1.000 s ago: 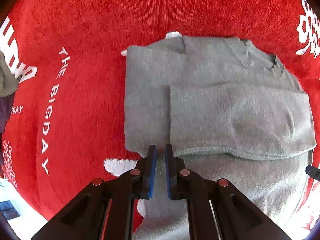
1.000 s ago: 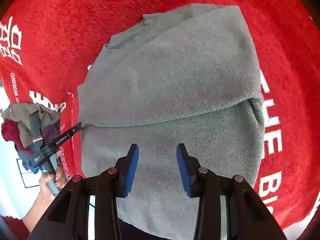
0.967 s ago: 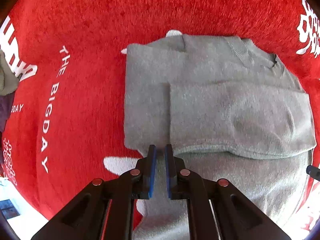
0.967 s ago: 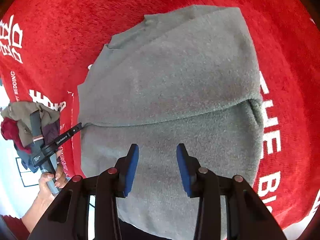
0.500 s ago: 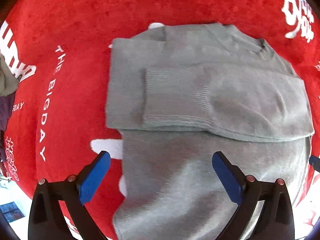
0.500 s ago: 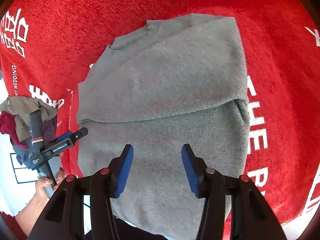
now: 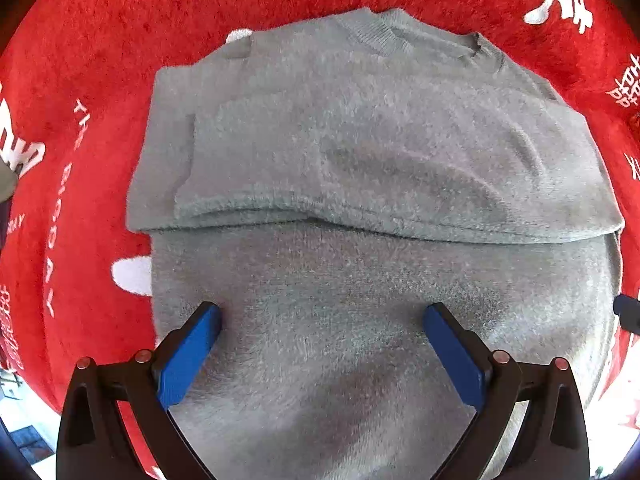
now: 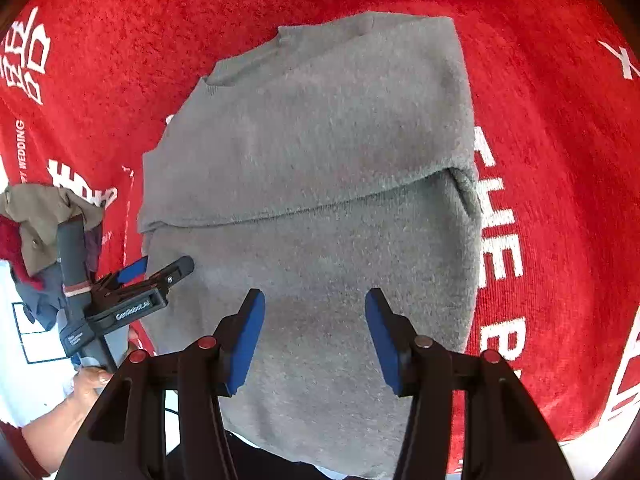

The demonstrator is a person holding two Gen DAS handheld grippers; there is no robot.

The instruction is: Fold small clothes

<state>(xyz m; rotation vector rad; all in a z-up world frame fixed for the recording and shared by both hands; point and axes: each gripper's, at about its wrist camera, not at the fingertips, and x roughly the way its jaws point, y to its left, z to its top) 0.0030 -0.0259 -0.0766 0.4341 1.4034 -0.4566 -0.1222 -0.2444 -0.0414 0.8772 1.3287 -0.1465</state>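
Both sleeves lie folded across the grey sweater (image 7: 360,152); the bottom-up fold comes next. The left gripper (image 7: 322,314) has just spread wide over the lower body, nothing clamped. The right gripper (image 8: 316,304), half apart, also holds nothing; each must pinch the hem nearest its fingers.

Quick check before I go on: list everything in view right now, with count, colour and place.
sweater: one, grey, spread on the cloth, sleeve folded across the chest
cloth: one, red with white lettering, under the sweater
clothes pile: one heap, olive, red and dark pieces, at the cloth's left edge in the right wrist view
left tongs: one, black with blue pads, wide open over the sweater's lower half, nothing gripped
right tongs: one, black with blue pads, partly open above the sweater, nothing gripped
hand: one, holding the left tongs' handle
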